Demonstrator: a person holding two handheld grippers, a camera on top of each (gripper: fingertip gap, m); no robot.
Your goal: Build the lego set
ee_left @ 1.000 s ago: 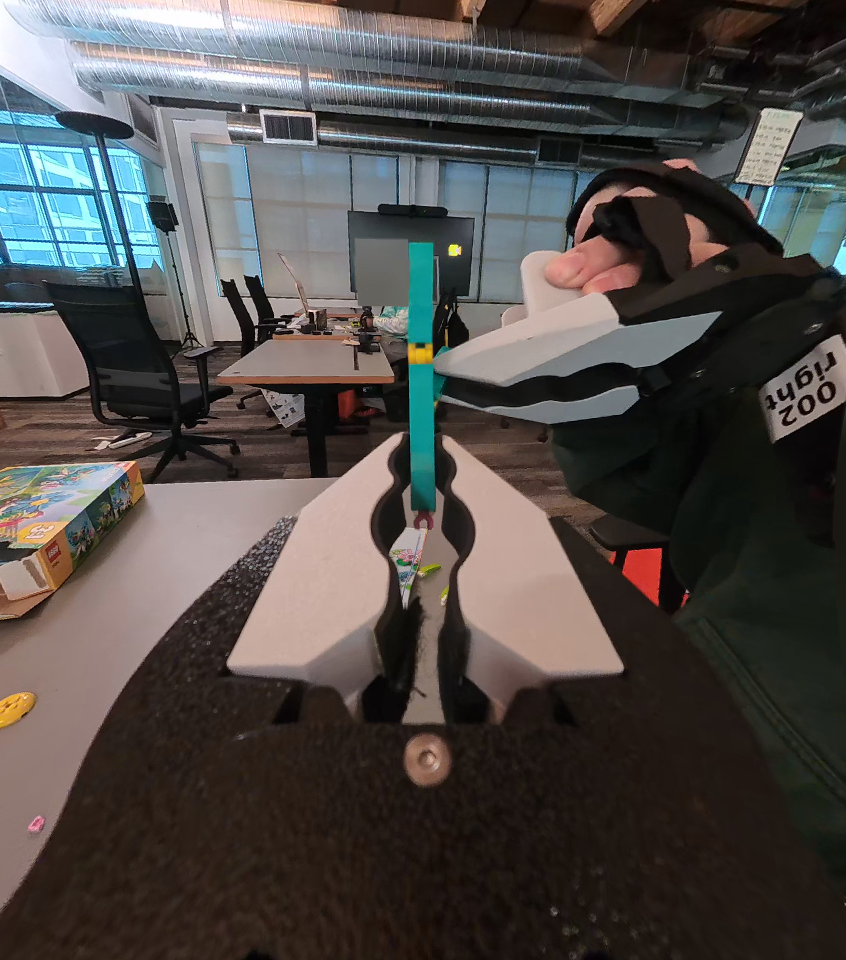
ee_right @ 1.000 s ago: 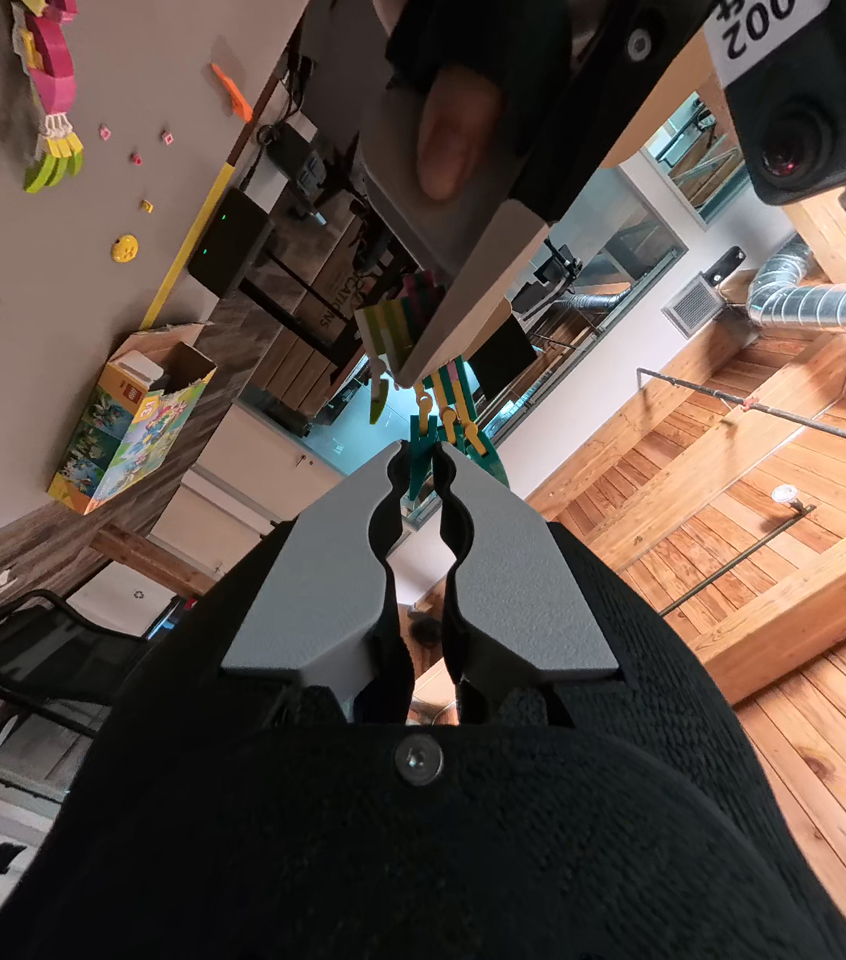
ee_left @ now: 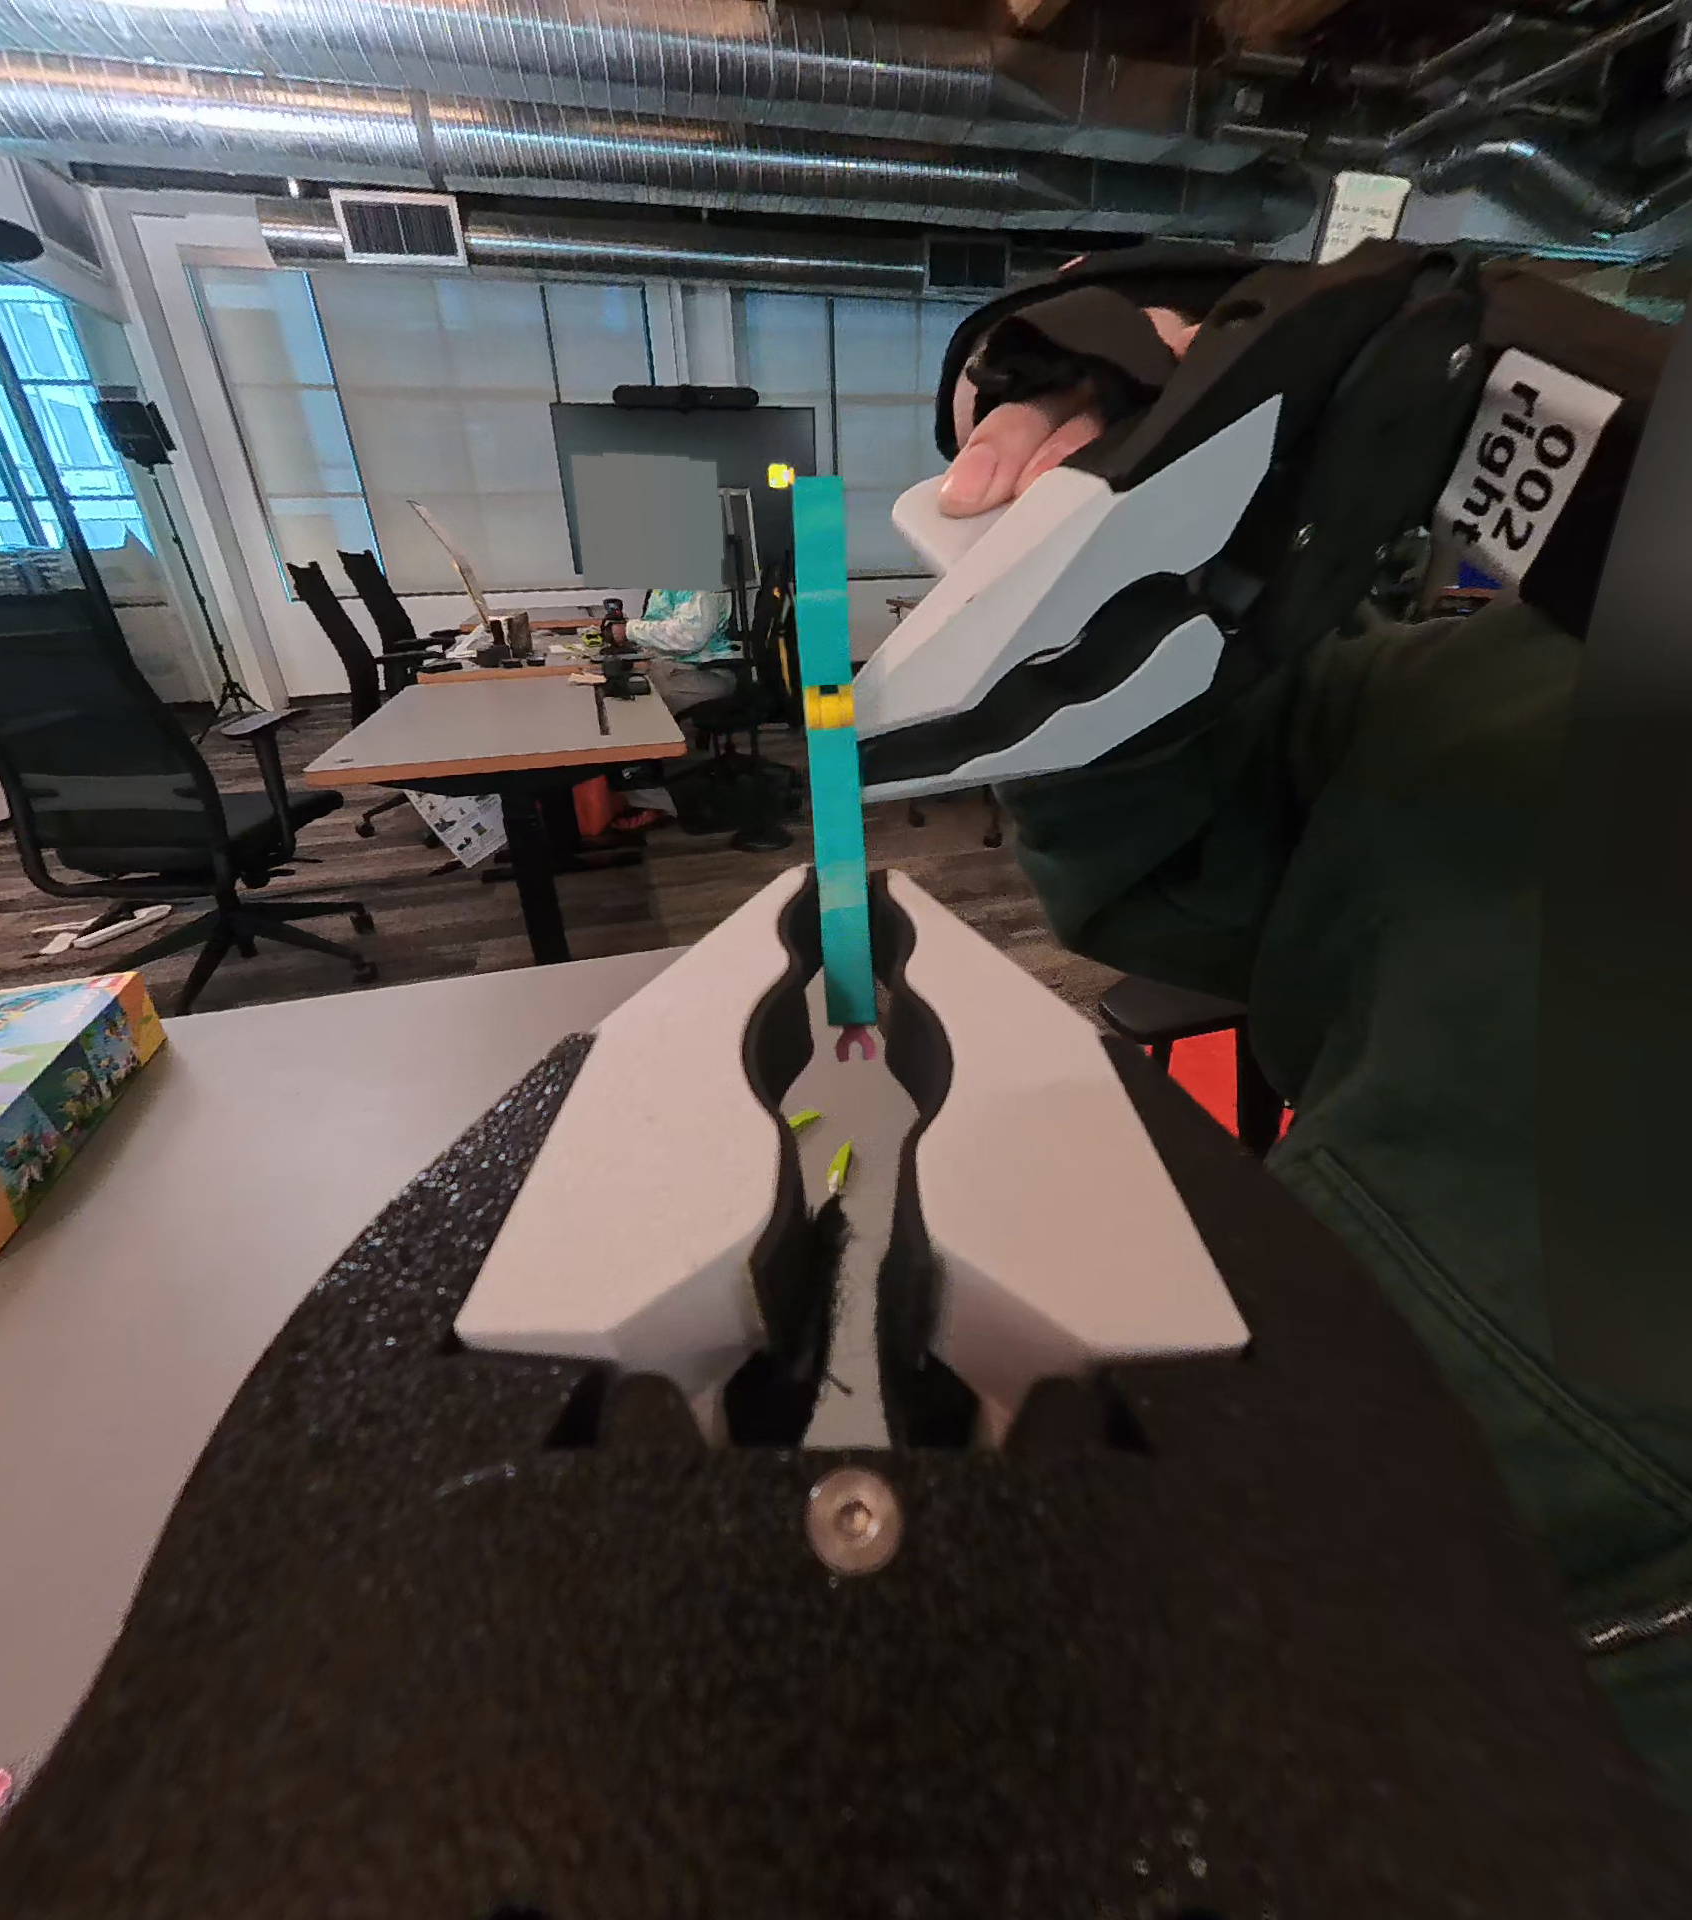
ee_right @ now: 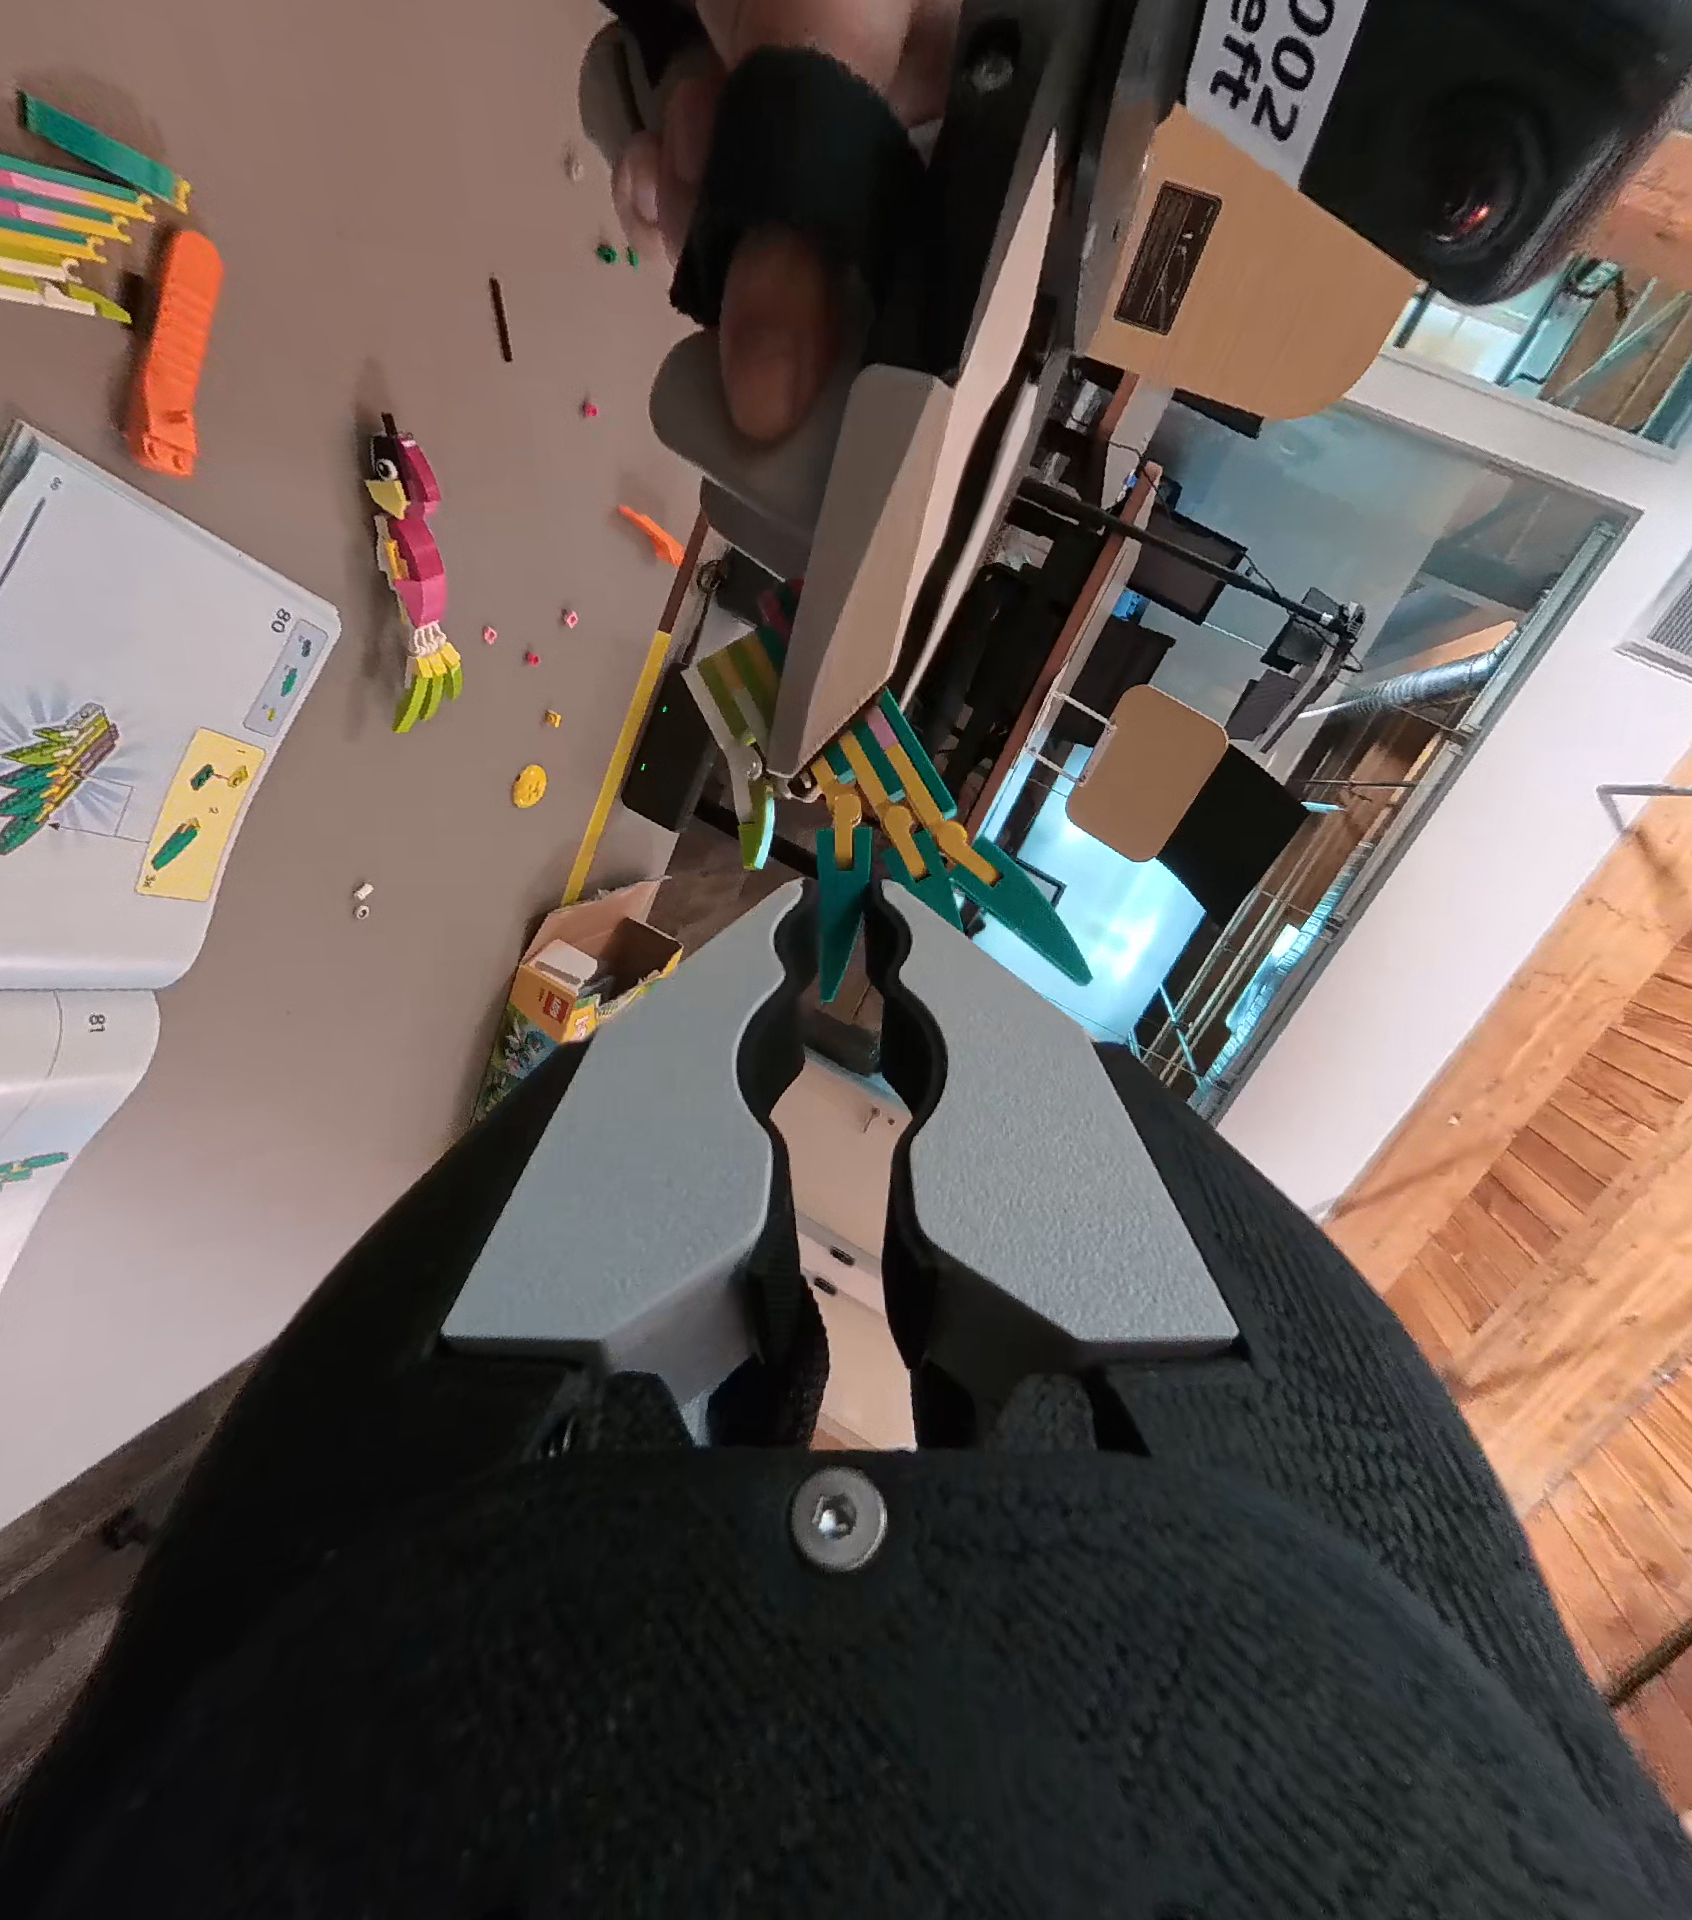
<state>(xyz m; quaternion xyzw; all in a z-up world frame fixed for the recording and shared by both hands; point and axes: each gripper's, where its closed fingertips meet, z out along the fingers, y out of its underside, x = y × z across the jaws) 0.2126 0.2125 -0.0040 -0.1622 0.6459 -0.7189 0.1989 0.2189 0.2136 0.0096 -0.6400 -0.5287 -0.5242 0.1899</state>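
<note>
The left gripper (ee_left: 847, 914) pinches the lower end of a lego wing assembly (ee_left: 837, 748), seen edge-on in the left wrist view as a teal strip standing upright out of the fingertips, with a small pink clip at its bottom end between the fingers. Its jaws are narrow, closed on that piece. Part way up the strip a yellow hinge piece (ee_left: 828, 707) sits right at the tips of the right gripper (ee_left: 868, 748), which comes in from the right side.

In the right wrist view the right gripper (ee_right: 842, 914) has one teal feather tip (ee_right: 840, 914) of the same assembly between its fingertips; the jaws are narrow and appear to grip it, though contact on both sides is hard to make out. The other teal feathers fan out beyond, joined by yellow hinges, with lime and pink layers under the left gripper's finger.

Both are held above the grey table (ee_right: 250, 1091). On it lie an open instruction booklet (ee_right: 73, 727), a pink lego bird (ee_right: 411, 561), an orange brick separator (ee_right: 172, 353), a second striped wing (ee_right: 21, 223) and scattered small pieces. At the far table edge stands the open lego box (ee_right: 572, 997); what is inside cannot be made out.
</note>
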